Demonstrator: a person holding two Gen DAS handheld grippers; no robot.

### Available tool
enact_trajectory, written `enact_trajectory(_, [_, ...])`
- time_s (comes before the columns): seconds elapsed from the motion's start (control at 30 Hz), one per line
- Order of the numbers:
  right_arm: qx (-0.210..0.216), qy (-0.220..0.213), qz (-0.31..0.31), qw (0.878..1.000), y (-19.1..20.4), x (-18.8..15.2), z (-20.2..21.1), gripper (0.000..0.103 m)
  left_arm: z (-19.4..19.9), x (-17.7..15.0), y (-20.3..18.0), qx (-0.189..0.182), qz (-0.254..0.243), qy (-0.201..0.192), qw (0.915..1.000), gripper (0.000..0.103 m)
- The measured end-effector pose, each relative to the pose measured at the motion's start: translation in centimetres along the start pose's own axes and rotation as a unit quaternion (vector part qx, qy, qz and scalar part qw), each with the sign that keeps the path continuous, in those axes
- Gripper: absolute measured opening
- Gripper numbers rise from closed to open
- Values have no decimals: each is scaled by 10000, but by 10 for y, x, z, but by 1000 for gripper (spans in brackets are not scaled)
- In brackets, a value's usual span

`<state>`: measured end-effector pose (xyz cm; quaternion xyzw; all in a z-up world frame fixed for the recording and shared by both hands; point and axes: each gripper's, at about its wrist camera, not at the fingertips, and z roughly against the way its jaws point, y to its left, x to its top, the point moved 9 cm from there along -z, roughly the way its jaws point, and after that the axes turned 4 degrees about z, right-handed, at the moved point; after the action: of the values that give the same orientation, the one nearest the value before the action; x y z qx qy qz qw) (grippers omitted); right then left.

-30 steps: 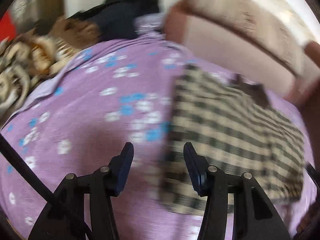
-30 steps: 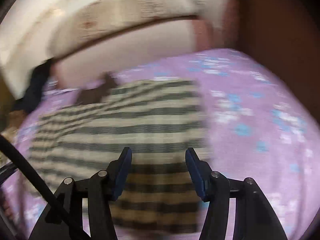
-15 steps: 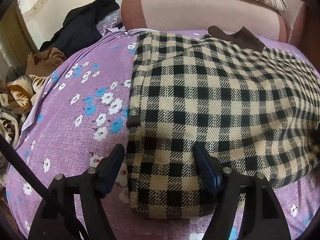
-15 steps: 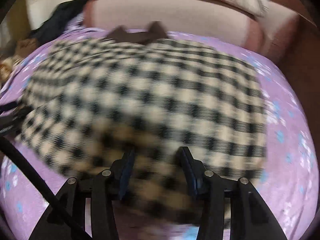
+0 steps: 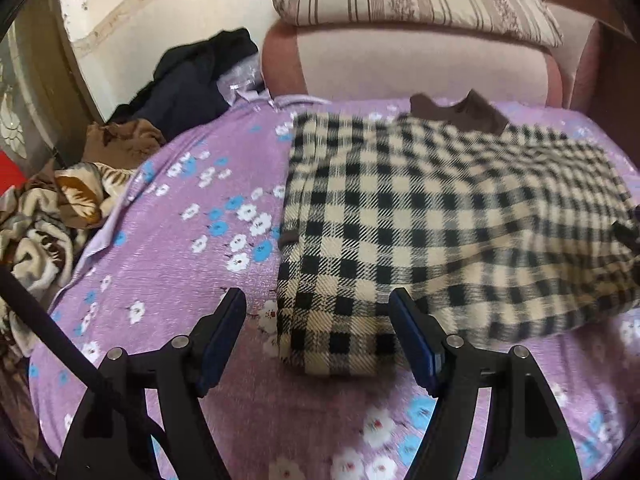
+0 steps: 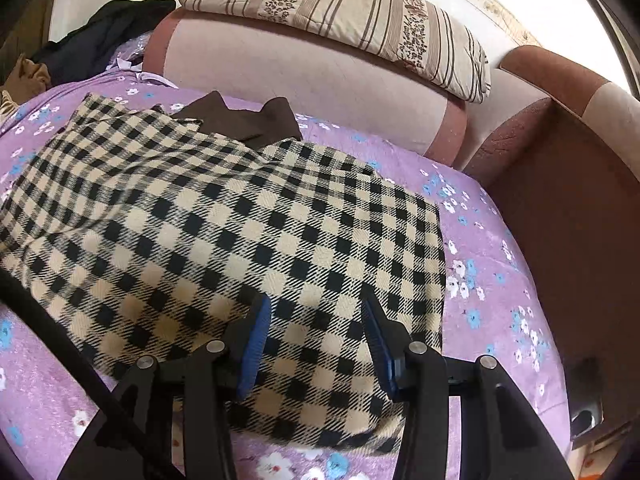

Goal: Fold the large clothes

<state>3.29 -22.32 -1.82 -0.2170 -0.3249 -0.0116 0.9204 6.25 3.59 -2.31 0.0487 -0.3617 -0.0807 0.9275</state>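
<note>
Purple flowered bedsheet (image 5: pixel 192 264) covers the whole bed; a pink bolster (image 5: pixel 420 68) and a striped pillow (image 6: pixel 336 12) sit at its head. Dark clothes (image 5: pixel 192 76) and a brown-patterned blanket (image 5: pixel 44 216) are heaped off the bed's left side.

Checked garment (image 5: pixel 420 216), cream and black with a brown collar (image 6: pixel 240 120), lies on the sheet as a folded, layered rectangle, collar toward the bolster. Compared with half a second ago, it sits lower and farther from both cameras; a second ago the views were swinging and blurred, now only the right part of the left-wrist view is smeared. Judgement: a fold has just been laid down and both tools are backing off.

Left gripper (image 5: pixel 318 336): jaws spread wide, holding nothing, hovering over the garment's near left corner with sheet visible between cloth and the left jaw. Right gripper (image 6: pixel 316 344): jaws also parted, straddling the near edge of the cloth; no fabric appears pinched, though contact underneath cannot be ruled out.

Judgement: the bundle looks still bulky, right side humped. Another fold or a flattening pass seems likely needed.
</note>
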Motion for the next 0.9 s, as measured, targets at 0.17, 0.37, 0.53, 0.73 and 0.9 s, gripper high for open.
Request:
enact_trajectory(0.17, [27,123,-254,9996,-11,-18,15,52,26,3,-18,-266,158,-11,9995,73])
enact_trajectory(0.37, [524,369,-1394,9882,-66,-37,8,57,28,7,-74,-548,-191,212,9981,73])
enact_trajectory(0.53, [1983,309,-2707,9415,-101,-53,-6,67,18,7,-125,-854,-377,463,9946,73])
enact_trajectory(0.73, [2237,400,-3461,9103,-135,-74,-28,67,-11,-8,-185,-1143,-656,908,9871,71])
enact_trajectory(0.9, [2424,504,-4062,8796,-151,-84,-55,67,-36,-19,-202,-1000,-906,1081,9849,70])
